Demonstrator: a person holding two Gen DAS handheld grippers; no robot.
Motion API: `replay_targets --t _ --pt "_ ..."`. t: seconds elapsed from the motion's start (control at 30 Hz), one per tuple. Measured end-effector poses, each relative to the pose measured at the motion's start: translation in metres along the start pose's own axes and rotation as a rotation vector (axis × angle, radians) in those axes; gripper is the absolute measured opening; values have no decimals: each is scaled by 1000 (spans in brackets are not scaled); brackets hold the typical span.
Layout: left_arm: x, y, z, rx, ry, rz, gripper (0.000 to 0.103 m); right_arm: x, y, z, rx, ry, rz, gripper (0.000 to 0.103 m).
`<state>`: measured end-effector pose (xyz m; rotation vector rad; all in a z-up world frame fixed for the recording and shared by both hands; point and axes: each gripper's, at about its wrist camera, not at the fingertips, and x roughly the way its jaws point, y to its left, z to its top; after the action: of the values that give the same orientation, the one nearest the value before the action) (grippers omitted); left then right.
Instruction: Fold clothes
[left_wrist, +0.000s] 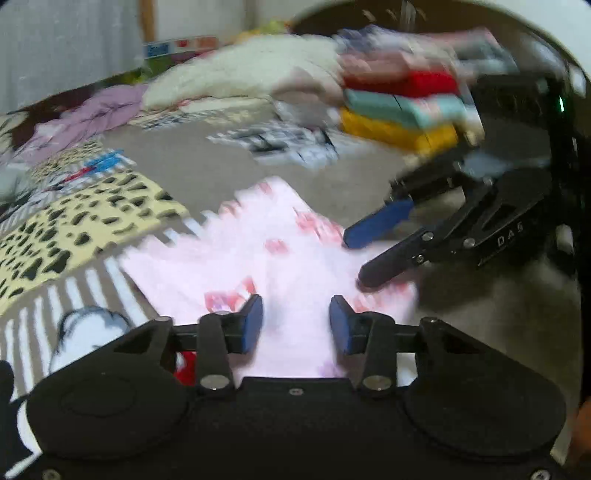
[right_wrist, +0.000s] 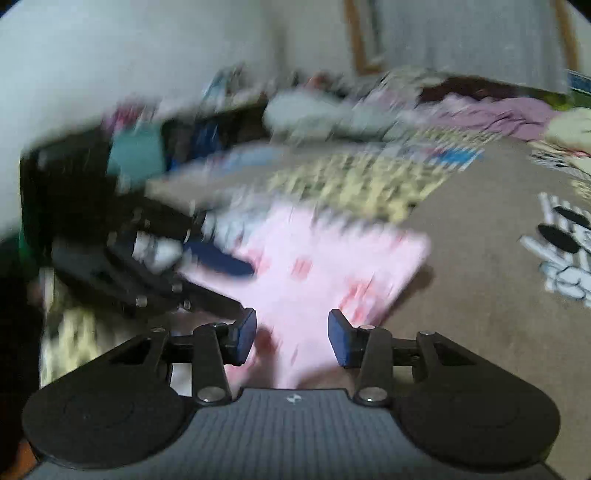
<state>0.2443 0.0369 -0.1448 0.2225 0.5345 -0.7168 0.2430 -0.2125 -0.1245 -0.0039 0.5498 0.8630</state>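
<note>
A pale pink garment (left_wrist: 266, 251) with small red prints lies flat on the brown bed cover (left_wrist: 221, 173). My left gripper (left_wrist: 295, 325) hovers open over its near edge, and pink cloth shows in the gap between the blue pads. My right gripper (left_wrist: 356, 256) reaches in from the right, open, with its fingertips at the garment's right edge. In the right wrist view the same pink garment (right_wrist: 314, 266) spreads ahead of my open right gripper (right_wrist: 291, 334). There my left gripper (right_wrist: 243, 288) comes in from the left over the cloth. Both views are motion-blurred.
A stack of folded clothes (left_wrist: 399, 107) in red, teal and yellow stands at the back right. A cream fluffy blanket (left_wrist: 240, 74) and a purple garment (left_wrist: 99, 110) lie behind. A yellow leopard-print cloth (left_wrist: 74, 221) lies left. Cartoon print (right_wrist: 565, 251) marks the cover.
</note>
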Motion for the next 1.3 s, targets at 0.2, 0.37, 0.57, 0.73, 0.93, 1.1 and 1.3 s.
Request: replay_targets --t 0.2,0.37,0.57,0.73,0.93,1.1,1.3 --pt "22 29 7 -107 -20 173 35 44 -20 19 1 8 -93 44" --pt "42 40 5 -155 42 205 40 76 -35 21 32 61 -103 45" --pt "31 48 10 -252 3 186 42 48 -34 18 96 -61 -101 47" --pt "1 65 5 -508 -80 164 41 16 -60 -1 414 -122 -115 60" --pt "-15 60 -18 -752 -39 115 42 9 -51 -25 596 -66 -66 62" --pt "-13 49 -27 -877 -24 81 42 18 -18 -38 591 -35 -45 62" --pt "0 47 -24 -894 -61 78 35 28 -39 -44 706 -103 -51 32"
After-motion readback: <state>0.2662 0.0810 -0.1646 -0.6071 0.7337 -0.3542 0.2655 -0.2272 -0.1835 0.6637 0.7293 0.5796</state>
